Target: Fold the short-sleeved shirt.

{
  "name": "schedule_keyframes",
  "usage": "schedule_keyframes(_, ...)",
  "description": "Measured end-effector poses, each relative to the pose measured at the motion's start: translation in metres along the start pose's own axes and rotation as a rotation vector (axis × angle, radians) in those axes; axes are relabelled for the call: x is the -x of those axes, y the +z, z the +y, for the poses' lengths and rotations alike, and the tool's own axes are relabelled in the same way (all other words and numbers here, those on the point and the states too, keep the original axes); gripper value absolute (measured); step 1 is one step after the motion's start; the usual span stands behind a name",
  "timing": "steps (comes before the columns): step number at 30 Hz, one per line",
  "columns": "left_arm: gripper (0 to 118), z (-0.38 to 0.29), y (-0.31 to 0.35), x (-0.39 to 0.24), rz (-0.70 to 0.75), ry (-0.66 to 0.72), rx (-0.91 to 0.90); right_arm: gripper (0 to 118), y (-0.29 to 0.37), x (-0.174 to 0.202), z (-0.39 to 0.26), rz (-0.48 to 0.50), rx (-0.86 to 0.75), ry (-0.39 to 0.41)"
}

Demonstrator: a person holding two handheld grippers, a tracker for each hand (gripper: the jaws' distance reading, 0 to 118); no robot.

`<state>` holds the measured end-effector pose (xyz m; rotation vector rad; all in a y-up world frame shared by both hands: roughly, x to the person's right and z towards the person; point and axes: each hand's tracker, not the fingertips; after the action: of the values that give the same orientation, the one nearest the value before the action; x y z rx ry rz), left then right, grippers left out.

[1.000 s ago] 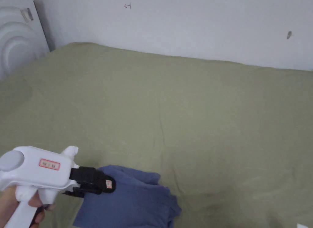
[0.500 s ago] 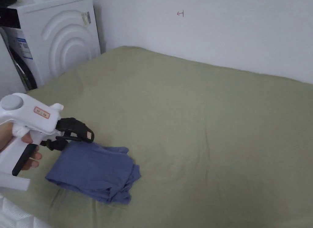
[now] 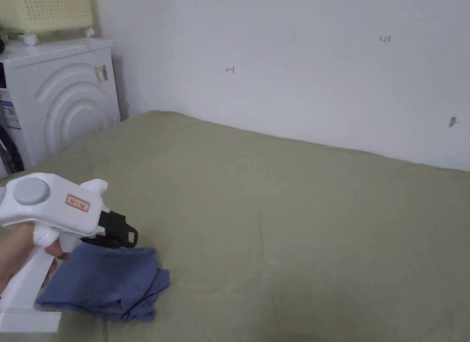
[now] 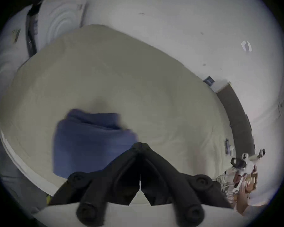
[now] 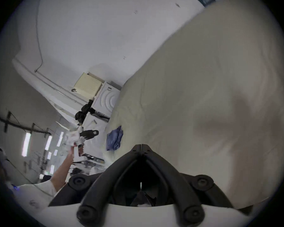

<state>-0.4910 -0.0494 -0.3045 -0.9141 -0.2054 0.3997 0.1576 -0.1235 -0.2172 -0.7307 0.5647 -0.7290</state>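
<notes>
A blue short-sleeved shirt lies folded into a small bundle near the front left corner of the olive-green bed. My left gripper hovers just above the bundle's far edge with its black jaws together and nothing between them. In the left gripper view the shirt lies to the left of the shut left gripper. The right gripper is shut and empty over bare sheet, and from there the shirt and the left gripper appear far off.
A white washing machine stands at the bed's left end, with a cream basket on top. A white wall runs along the bed's far side. The bed's near edge lies just below the shirt.
The head camera has swung about, so the whole scene shifted. The left gripper stays shut by the bundle's far edge, and the folded shirt lies as before.
</notes>
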Motion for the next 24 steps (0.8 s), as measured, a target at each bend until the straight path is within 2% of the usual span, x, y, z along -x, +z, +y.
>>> schedule_keyframes(3,1,-0.028,0.002,-0.085,-0.098,-0.09,-0.084,0,0.017,0.039,0.012,-0.162,-0.118,0.179)
schedule_keyframes(4,1,-0.038,0.004,-0.119,-0.061,-0.119,-0.141,0,0.024,0.052,0.015,-0.254,-0.171,0.247)
schedule_keyframes(8,1,-0.077,0.007,-0.229,0.069,-0.375,-0.405,0,0.039,0.095,0.018,-0.549,-0.384,0.544)
schedule_keyframes(9,1,-0.087,0.008,-0.25,0.071,-0.41,-0.475,0,0.04,0.104,0.016,-0.591,-0.437,0.603)
schedule_keyframes(11,1,-0.103,0.008,-0.285,0.025,-0.371,-0.557,0,0.045,0.124,0.011,-0.668,-0.535,0.693)
schedule_keyframes(13,1,-0.112,0.008,-0.309,0.046,-0.371,-0.628,0,0.047,0.138,0.008,-0.705,-0.616,0.724)
schedule_keyframes(15,1,-0.12,0.006,-0.331,0.096,-0.415,-0.679,0,0.052,0.149,0.006,-0.696,-0.656,0.752)
schedule_keyframes(20,1,-0.132,0.01,-0.349,0.122,-0.464,-0.724,0,0.058,0.168,0.003,-0.685,-0.678,0.824)
schedule_keyframes(24,1,-0.127,0.018,-0.347,0.127,-0.454,-0.731,0,0.064,0.171,0.006,-0.667,-0.691,0.816)
